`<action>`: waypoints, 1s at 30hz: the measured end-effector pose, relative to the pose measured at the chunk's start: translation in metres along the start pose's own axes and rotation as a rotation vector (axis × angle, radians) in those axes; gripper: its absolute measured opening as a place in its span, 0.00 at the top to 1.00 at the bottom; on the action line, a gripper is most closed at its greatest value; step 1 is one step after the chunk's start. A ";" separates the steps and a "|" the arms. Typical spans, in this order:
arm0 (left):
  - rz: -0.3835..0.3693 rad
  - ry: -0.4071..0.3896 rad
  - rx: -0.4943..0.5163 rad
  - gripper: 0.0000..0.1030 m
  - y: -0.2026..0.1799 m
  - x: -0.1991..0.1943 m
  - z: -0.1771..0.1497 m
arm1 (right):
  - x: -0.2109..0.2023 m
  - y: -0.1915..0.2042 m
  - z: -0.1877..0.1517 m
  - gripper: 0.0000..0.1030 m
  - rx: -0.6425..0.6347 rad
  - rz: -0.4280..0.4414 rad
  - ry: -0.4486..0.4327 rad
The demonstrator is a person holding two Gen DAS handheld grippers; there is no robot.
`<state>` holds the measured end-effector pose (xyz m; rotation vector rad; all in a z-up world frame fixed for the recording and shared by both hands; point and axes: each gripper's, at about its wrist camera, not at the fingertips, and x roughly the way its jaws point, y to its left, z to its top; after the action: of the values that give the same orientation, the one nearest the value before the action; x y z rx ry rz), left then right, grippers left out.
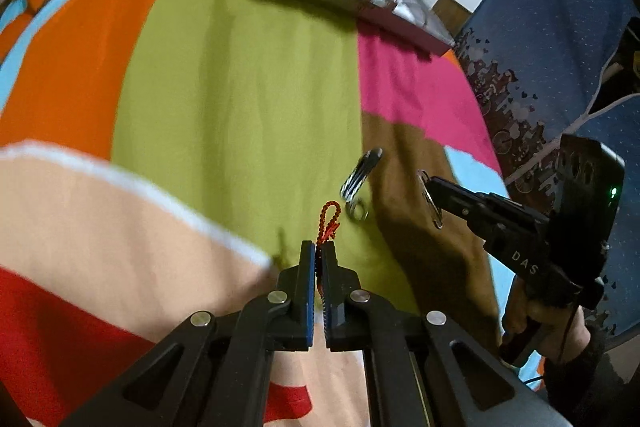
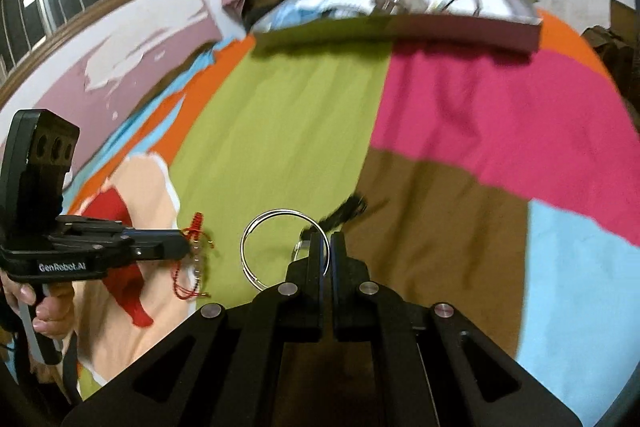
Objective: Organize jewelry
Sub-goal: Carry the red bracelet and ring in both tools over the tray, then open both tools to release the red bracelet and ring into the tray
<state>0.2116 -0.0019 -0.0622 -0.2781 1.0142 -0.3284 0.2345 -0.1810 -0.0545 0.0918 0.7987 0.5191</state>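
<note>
The left gripper (image 1: pixel 318 251) has its fingers clenched on a red braided cord bracelet (image 1: pixel 329 221), whose loop pokes out past the tips. The right gripper (image 2: pixel 327 247) is pinched tight on thin silver bangles (image 2: pixel 276 247), the ring standing left of its fingers. More blurred silver jewelry (image 1: pixel 358 183) lies on the patchwork bedspread (image 1: pixel 240 87) between them.

Both tools matte black, silver round rivets on linkage arms, blue pads inside fingers. Left tool (image 2: pixel 188 247) marked "GenRobot.AI"; right tool (image 1: pixel 430 187) marked "DAS", green LED lit. Dark sleeve (image 1: pixel 576 367).
</note>
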 end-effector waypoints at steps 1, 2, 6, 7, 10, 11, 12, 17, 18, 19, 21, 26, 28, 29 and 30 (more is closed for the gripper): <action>0.002 -0.008 0.009 0.97 -0.002 -0.005 0.008 | -0.006 -0.006 0.004 0.97 0.002 -0.006 -0.021; 0.006 -0.020 0.019 0.97 -0.006 -0.012 0.017 | -0.012 -0.009 0.009 0.97 0.000 -0.015 -0.042; 0.057 -0.129 0.046 0.97 -0.018 -0.038 0.064 | -0.028 -0.027 0.038 0.97 0.014 -0.057 -0.102; 0.069 -0.162 0.052 0.97 -0.021 -0.042 0.076 | -0.032 -0.034 0.047 0.97 0.028 -0.067 -0.119; 0.078 -0.265 0.060 0.97 -0.029 -0.049 0.116 | -0.043 -0.054 0.086 0.97 0.041 -0.123 -0.174; 0.066 -0.294 0.060 0.97 -0.030 -0.048 0.131 | -0.043 -0.058 0.096 0.97 0.041 -0.140 -0.185; 0.055 -0.316 0.060 0.97 -0.031 -0.046 0.144 | -0.044 -0.062 0.107 0.97 0.041 -0.158 -0.195; -0.002 -0.358 0.058 0.97 -0.033 -0.010 0.201 | -0.031 -0.095 0.169 0.97 0.058 -0.273 -0.217; -0.008 -0.354 0.055 0.97 -0.034 -0.001 0.208 | -0.025 -0.103 0.180 0.97 0.067 -0.295 -0.212; -0.015 -0.347 0.046 0.97 -0.033 0.008 0.215 | -0.020 -0.110 0.189 0.97 0.070 -0.314 -0.204; -0.021 -0.335 0.038 0.97 -0.035 0.028 0.229 | -0.008 -0.120 0.205 0.97 0.071 -0.344 -0.177; -0.002 -0.298 0.036 0.96 -0.034 0.060 0.246 | 0.020 -0.136 0.220 0.97 0.067 -0.406 -0.094; 0.035 -0.289 0.040 0.96 -0.034 0.068 0.244 | 0.026 -0.140 0.216 0.97 0.080 -0.395 -0.069; 0.050 -0.293 0.043 0.96 -0.034 0.070 0.242 | 0.029 -0.141 0.214 0.97 0.086 -0.381 -0.064; 0.067 -0.304 0.048 0.96 -0.034 0.070 0.239 | 0.031 -0.141 0.212 0.97 0.085 -0.377 -0.059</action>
<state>0.4472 -0.0425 0.0159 -0.2414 0.7141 -0.2406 0.4593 -0.2653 0.0354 0.0334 0.7579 0.1259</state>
